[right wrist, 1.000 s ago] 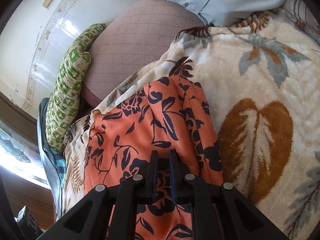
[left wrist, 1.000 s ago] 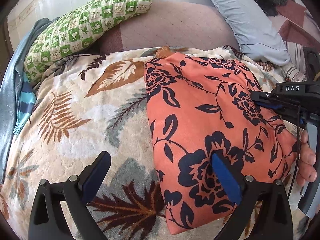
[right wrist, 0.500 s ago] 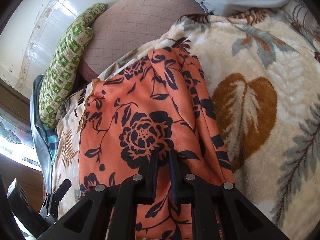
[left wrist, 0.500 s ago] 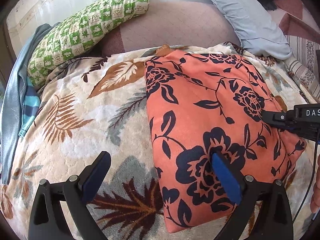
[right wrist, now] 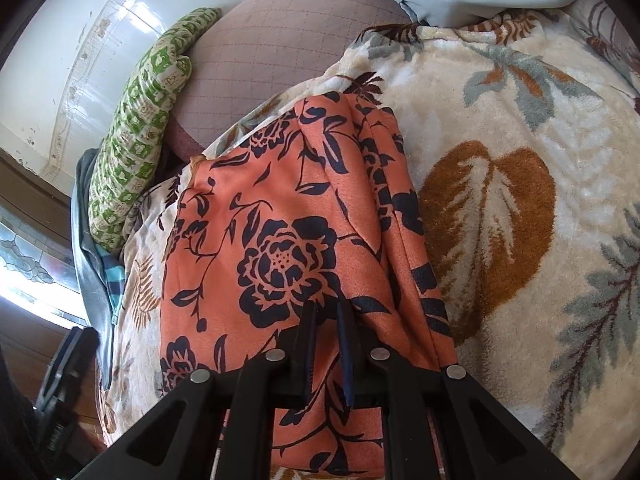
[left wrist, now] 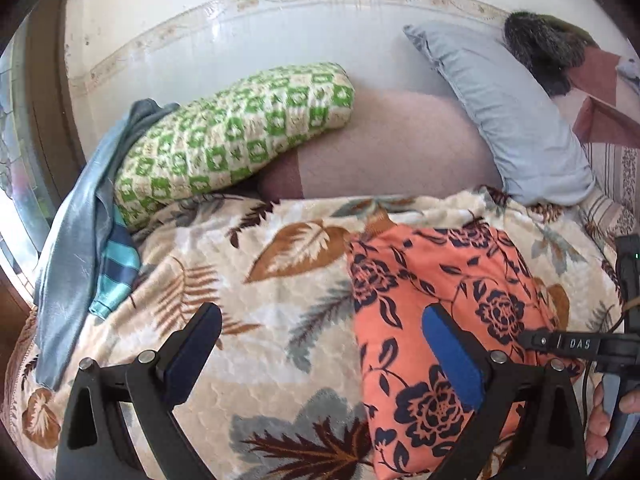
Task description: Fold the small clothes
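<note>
Lower in your left view than before, the orange floral garment (left wrist: 436,320) lies under your spread, empty left gripper (left wrist: 320,344); your right gripper (right wrist: 328,344) stays clamped on it.

White letters "DAS" stand on the black plastic body of the right gripper (left wrist: 576,345), at the right edge of the left wrist view. No other text is readable.
</note>
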### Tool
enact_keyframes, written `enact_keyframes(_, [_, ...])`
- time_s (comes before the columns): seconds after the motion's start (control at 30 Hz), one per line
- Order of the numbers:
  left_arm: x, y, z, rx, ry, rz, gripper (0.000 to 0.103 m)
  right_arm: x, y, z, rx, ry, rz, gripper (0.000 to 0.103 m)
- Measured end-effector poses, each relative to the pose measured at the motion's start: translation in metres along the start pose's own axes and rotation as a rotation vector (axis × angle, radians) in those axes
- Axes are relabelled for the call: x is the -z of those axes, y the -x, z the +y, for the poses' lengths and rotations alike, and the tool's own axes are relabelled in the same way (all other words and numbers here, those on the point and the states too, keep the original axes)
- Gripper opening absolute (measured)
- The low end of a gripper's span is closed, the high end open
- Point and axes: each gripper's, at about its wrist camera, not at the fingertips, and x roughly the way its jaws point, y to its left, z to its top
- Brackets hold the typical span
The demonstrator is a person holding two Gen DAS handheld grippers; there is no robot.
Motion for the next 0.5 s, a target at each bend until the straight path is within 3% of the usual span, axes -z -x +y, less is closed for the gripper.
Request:
enact_keyframes(0.17, [-0.016, 0.015, 0.023, -0.06, 0.029, -0.06, 0.101, 0.0, -0.002, 0.001, 0.01, 0.005, -0.009, 0.013])
enact_keyframes(0.5, [-0.029, 0.032, 0.056, -0.105, 0.106, -0.108, 0.101, 0.0, -0.005, 0.004, 0.028, 0.02, -0.02, 0.013])
